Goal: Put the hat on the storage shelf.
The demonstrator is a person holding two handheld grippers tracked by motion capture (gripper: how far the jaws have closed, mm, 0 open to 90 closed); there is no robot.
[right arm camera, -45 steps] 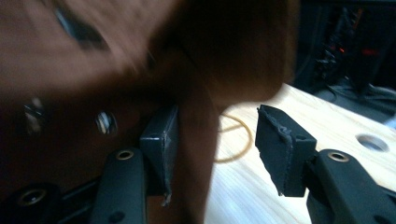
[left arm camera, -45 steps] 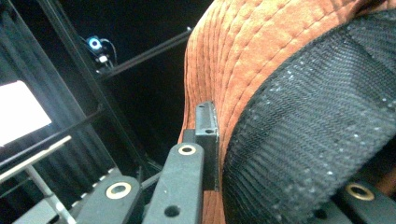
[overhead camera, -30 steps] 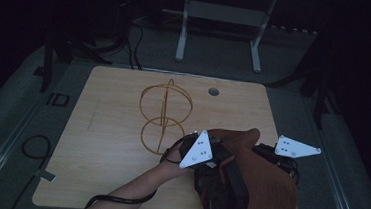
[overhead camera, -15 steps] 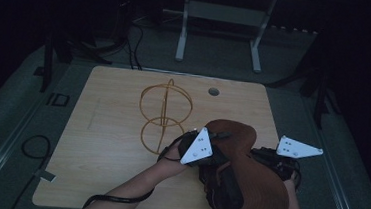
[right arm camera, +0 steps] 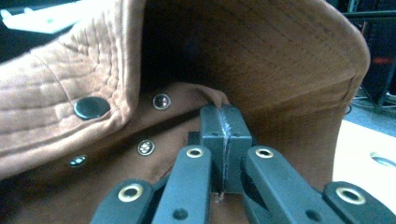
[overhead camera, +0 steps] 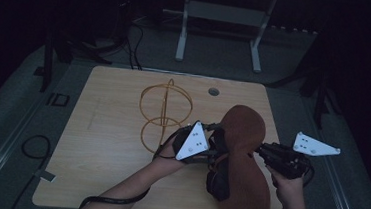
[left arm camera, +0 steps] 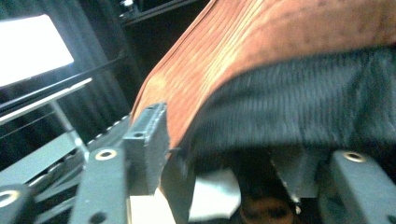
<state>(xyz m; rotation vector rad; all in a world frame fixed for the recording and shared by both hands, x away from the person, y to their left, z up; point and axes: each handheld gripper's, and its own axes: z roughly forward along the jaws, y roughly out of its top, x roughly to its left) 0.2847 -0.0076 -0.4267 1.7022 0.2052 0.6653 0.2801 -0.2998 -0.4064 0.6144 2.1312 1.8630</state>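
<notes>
The right claw (right arm camera: 223,122) has its two black jaws pressed flat together on a fold of the brown hat (overhead camera: 243,159), pinching the fabric near the base of the crown, beside a row of small metal eyelets (right arm camera: 161,101) and a dark snap button (right arm camera: 92,108). In the high view the right claw (overhead camera: 265,152) meets the hat's right edge from the side, with its grey three-cornered plate (overhead camera: 315,145) out to the right.

The left claw (left arm camera: 224,154) has its jaws parted and has just been opening; the hat's ribbed brim and dark lining (left arm camera: 303,107) lie between and above them. The picture there is blurred, so whether either pad touches the cloth is hard to say, though it looks loose. In the high view the left claw (overhead camera: 215,137) sits at the hat's left side, under its own grey plate (overhead camera: 194,142).

The hat is held up over the near right part of the wooden counter (overhead camera: 105,148), brim folded so it reads as a long brown shape running from mid-counter toward the person. A wire stand (overhead camera: 163,114) of golden hoops rests on the counter just left of the left hand (overhead camera: 170,151), apart from the hat. A small round grommet (overhead camera: 213,91) sits near the far edge.
</notes>
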